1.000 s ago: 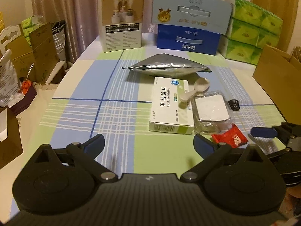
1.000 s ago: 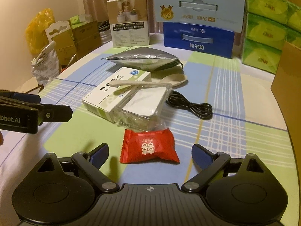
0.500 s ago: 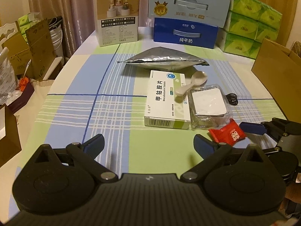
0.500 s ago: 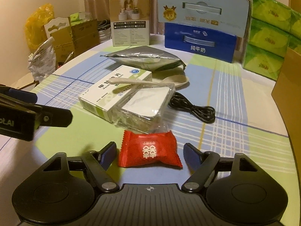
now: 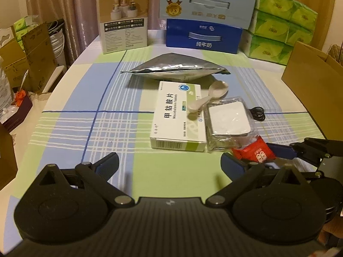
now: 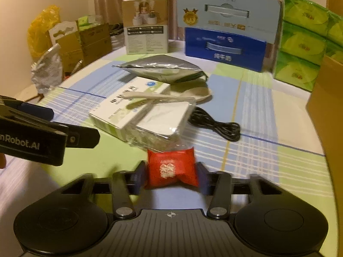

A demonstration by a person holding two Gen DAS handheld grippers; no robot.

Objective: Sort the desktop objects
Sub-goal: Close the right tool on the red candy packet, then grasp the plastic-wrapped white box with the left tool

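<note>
Right gripper (image 6: 170, 174): pads pressed against both sides of red candy packet (image 6: 171, 169), evidently first item to sort; left gripper (image 5: 169, 163): wide open, empty, waiting above the tablecloth (image 5: 85, 107).

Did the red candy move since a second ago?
Yes. In the left wrist view the red candy has tipped up at the corner of the plastic-wrapped white box, squeezed between the right gripper jaws.

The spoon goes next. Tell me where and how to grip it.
Grip the white spoon by its slim handle, which lies raised across the medicine box. Come from above with the open left gripper, jaws straddling the handle crosswise; the bowl is too wide and low.
</note>
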